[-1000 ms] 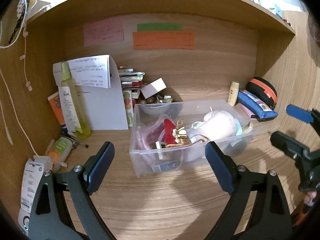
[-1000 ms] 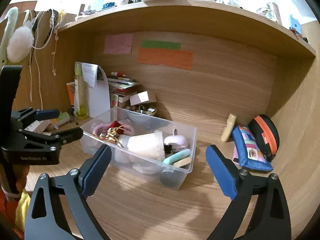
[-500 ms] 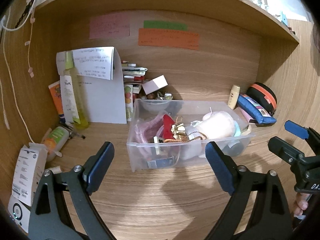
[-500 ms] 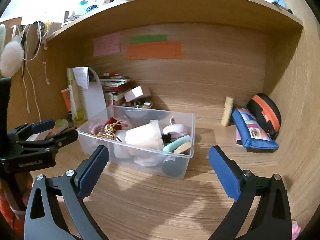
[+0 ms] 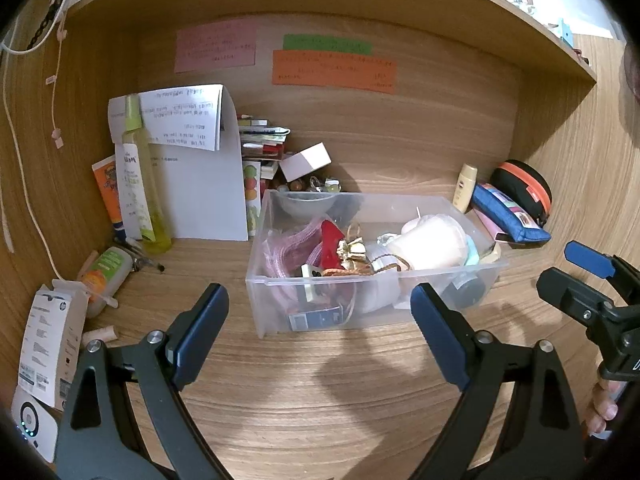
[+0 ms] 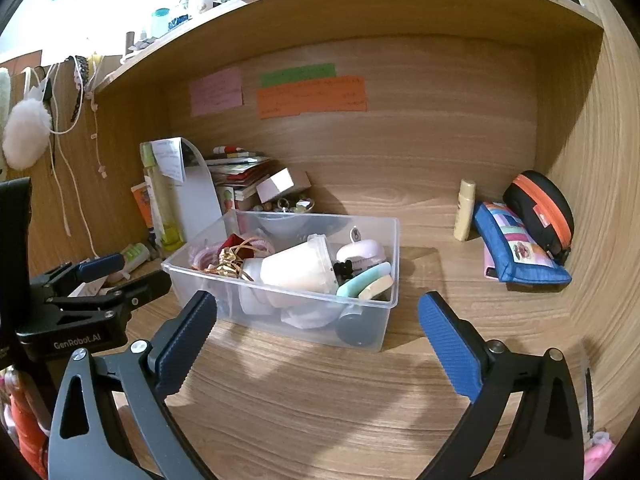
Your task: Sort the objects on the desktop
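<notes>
A clear plastic bin (image 5: 256, 300) stands mid-desk, holding a pale cup (image 5: 432, 244), a red piece, gold ribbon and pink mesh. My left gripper (image 5: 316, 300) is open just in front of the bin's near wall, with nothing between its fingers. My right gripper (image 6: 316, 304) is also open and empty, facing the bin (image 6: 280, 300) from its right corner. Each gripper shows in the other's view: the right gripper (image 5: 580, 280) at the edge, the left gripper (image 6: 108, 276) by the bin's left end. A blue pouch (image 6: 516, 248), a black-orange case (image 6: 540, 208) and a cream tube (image 6: 466, 208) sit at the back right.
The desk is a wooden alcove with walls on both sides and a shelf overhead. At the back left stand a yellow-green bottle (image 5: 138, 184), an orange tube (image 5: 108, 188), a folded paper sheet (image 5: 200, 184) and stacked books (image 5: 260, 140). A small bottle (image 5: 106, 270) and a white carton (image 5: 48, 340) lie at the left.
Both wrist views have rolled a little, the right more. The right jaws stand slightly wider. In the left view the right gripper has sunk lower. The bin has not moved.
</notes>
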